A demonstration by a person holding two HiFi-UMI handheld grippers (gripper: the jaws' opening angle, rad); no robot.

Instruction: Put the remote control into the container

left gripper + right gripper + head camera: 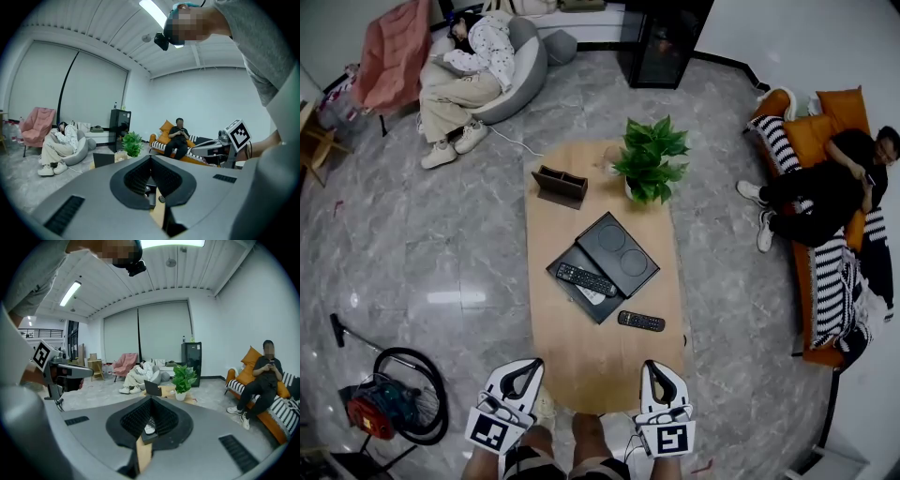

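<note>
On the long wooden table [581, 361] stands a black container [569, 286] with its lid [619, 251] lying askew over its far side. One black remote [586, 278] rests across the container, above a white item inside. A second black remote [640, 322] lies on the tabletop just right of it. Both grippers hover at the table's near end, well short of the remotes. My left gripper [528, 367] is shut and holds nothing, and so is my right gripper [653, 368]. Each gripper view looks along its shut jaws over the table, for the left gripper [151, 161] and the right gripper [151, 402].
A brown holder [560, 185] and a potted plant [652, 159] stand at the table's far end. One person lies on a beanbag [520, 66] at the far left, another sits on an orange sofa [825, 131] at the right. A vacuum cleaner [384, 403] sits on the floor, near left.
</note>
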